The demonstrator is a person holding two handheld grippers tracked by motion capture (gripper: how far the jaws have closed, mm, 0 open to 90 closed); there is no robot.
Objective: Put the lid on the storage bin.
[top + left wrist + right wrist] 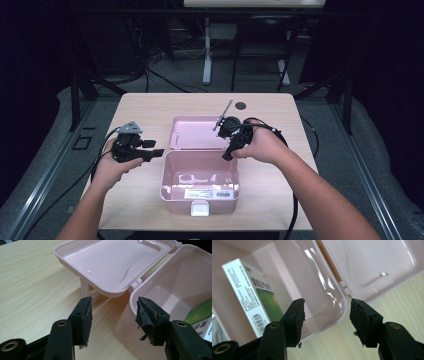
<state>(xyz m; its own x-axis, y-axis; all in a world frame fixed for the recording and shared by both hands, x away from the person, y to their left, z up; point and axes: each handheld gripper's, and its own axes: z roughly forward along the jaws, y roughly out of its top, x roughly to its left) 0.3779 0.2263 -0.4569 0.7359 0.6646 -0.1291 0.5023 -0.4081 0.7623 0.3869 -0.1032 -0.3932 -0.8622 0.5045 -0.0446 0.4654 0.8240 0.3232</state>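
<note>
So there's a pink plastic box (pixel 200 182) sitting at the lower middle of the high view, on a light wooden table (pixel 140 107). Its lid (pixel 195 132) is flipped all the way back and lies flat just above the box body in the frame, joined to it along the hinge edge. Inside the box there's a small white-and-green carton (pixel 253 296); in the right gripper view it stands against the wall at the left of the frame, and in the left gripper view a corner of it peeks in at the far right edge.

The right gripper (pixel 231 150) hovers over the box's upper right corner, right of centre in the high view, pointing down and left. Its jaws are spread apart with nothing between them, and the box rim and hinge sit below the gap.

The left gripper (pixel 156 153) is at the left of the high view, just beside the box's left wall but not touching it. Its jaws are released too, nothing gripped.

Other stuff: a small round hole (pixel 240 106) in the tabletop near the top edge, and a desk leg (pixel 207 50) and cables on the floor beyond the table.
</note>
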